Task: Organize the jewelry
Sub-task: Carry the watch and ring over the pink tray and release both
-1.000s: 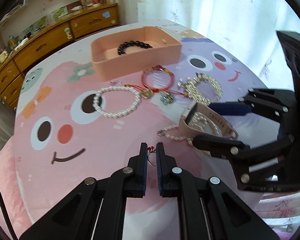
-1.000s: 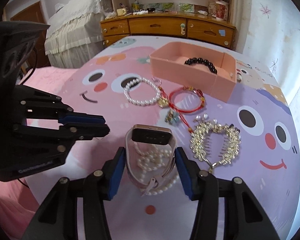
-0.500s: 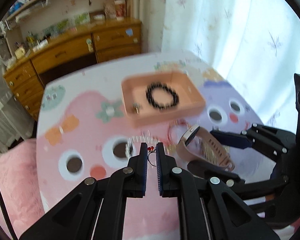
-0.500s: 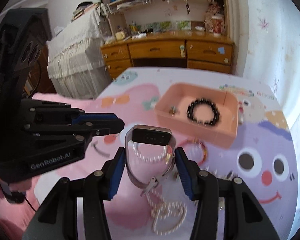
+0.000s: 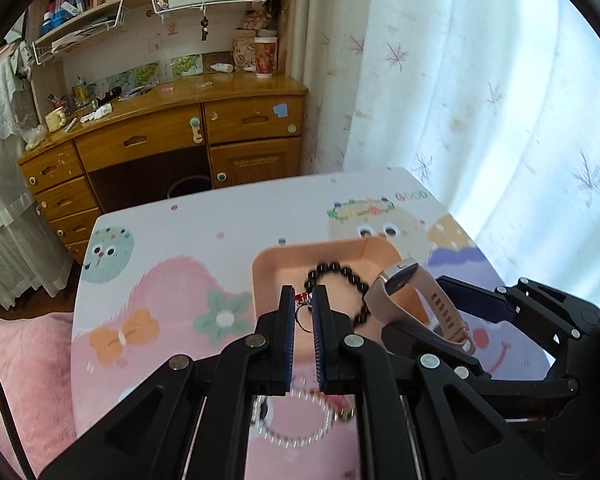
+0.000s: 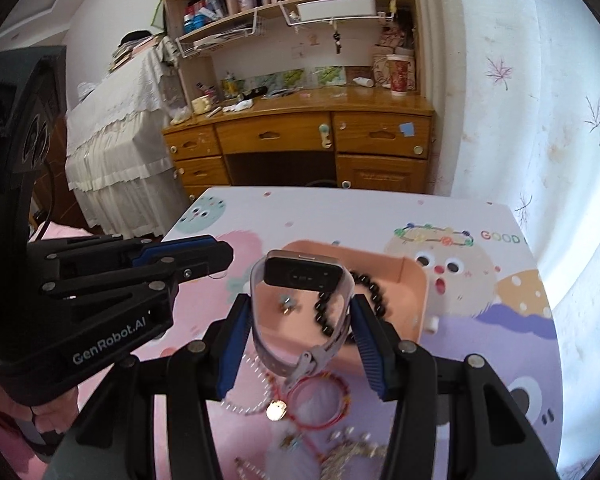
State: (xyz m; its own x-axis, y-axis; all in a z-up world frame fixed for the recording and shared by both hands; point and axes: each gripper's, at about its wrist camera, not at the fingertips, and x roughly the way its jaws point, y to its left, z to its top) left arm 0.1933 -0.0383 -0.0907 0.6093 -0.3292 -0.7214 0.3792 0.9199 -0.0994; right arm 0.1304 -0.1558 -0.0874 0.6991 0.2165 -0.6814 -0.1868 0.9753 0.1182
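My left gripper (image 5: 303, 300) is shut on a small silver ring with a red stone (image 5: 302, 307), held above the near left edge of the pink tray (image 5: 268, 268). My right gripper (image 6: 300, 312) is shut on a pink smartwatch (image 6: 302, 276), held over the tray (image 6: 414, 292); the watch also shows in the left wrist view (image 5: 404, 284). A black bead bracelet (image 5: 340, 272) lies in the tray, also seen in the right wrist view (image 6: 376, 292), with a small earring (image 6: 286, 304) beside it.
On the cartoon tablecloth (image 6: 380, 212) near me lie a pearl bracelet (image 5: 296, 432), a red cord bracelet (image 6: 320, 400) with a gold charm (image 6: 275, 411) and a silver beaded piece (image 6: 352, 452). A wooden desk (image 5: 172, 136) stands beyond the table, curtain (image 5: 480, 80) at right.
Both grippers have risen and moved forward over the pink tray, carrying the ring and the watch. The jewelry on the cloth now lies below and behind the fingertips.
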